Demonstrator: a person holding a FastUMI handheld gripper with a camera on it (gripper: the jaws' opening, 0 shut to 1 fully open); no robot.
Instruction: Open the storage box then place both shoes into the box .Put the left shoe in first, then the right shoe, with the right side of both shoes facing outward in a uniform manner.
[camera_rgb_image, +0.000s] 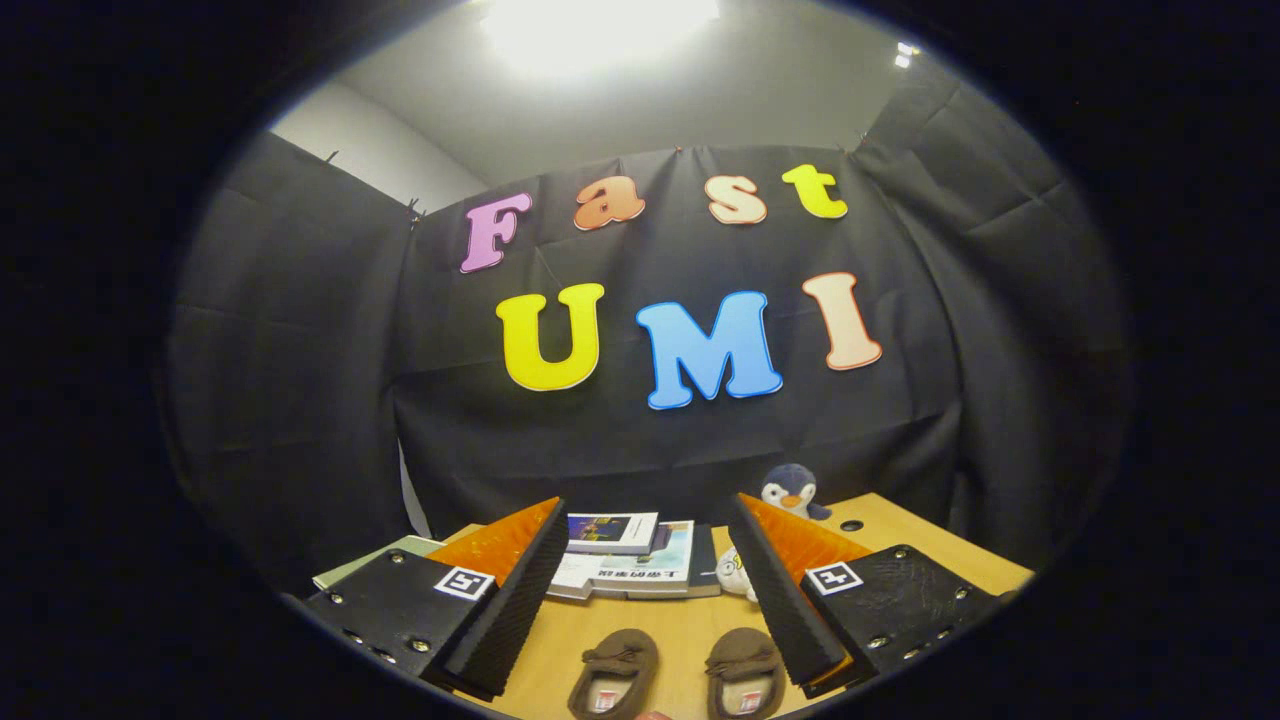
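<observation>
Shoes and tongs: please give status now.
Tongs open, holding nothing. Two brown shoes side by side on the table, between the fingers. Books and penguin toy beyond.

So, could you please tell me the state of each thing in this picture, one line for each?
gripper: jaws wide open, holding nothing, above the table.
two brown shoes: side by side on the table, between the jaws, untouched.
books: closed, stacked flat beyond the shoes.
toy penguin: upright at the table's back edge.
</observation>
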